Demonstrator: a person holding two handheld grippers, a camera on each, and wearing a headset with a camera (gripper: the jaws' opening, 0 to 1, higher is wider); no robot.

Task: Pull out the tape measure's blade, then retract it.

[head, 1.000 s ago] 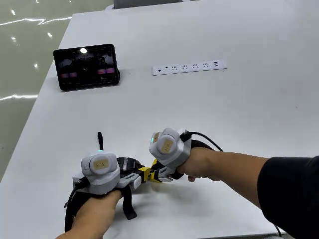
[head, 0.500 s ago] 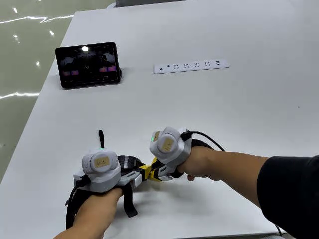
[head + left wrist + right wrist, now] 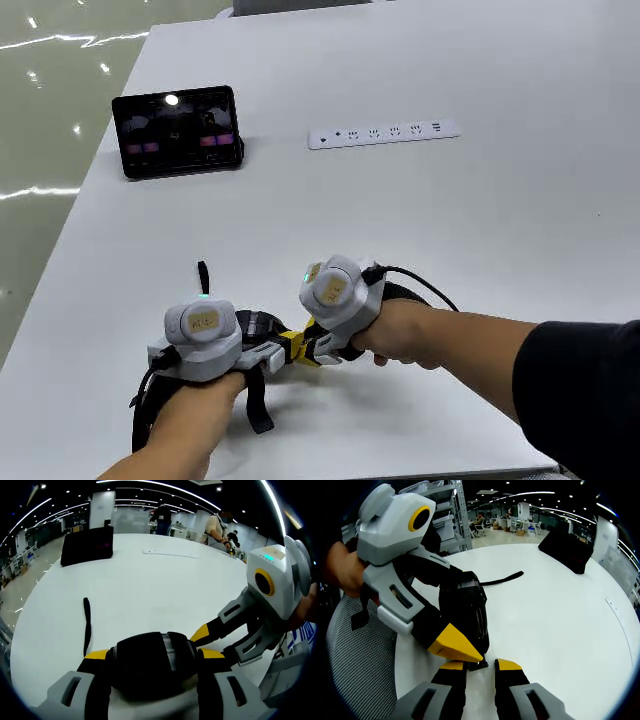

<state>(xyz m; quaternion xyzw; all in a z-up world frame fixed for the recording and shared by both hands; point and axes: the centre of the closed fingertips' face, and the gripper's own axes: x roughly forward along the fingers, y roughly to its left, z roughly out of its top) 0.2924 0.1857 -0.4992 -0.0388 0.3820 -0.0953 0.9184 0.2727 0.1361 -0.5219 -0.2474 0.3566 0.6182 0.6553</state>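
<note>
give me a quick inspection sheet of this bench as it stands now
surface: white table, smooth and flat
job's things: black tape measure, no blade length drawn out yet; its wrist strap lies on the table
clutter: tablet propped up at the far left; white power strip beyond the work
tools: left tool clamps the tape measure's body; right tool sits at the blade's tip, grip unclear
cables: black cable leaves the right tool
surroundings: glossy floor left of the table; shelving and people in the hall
</note>
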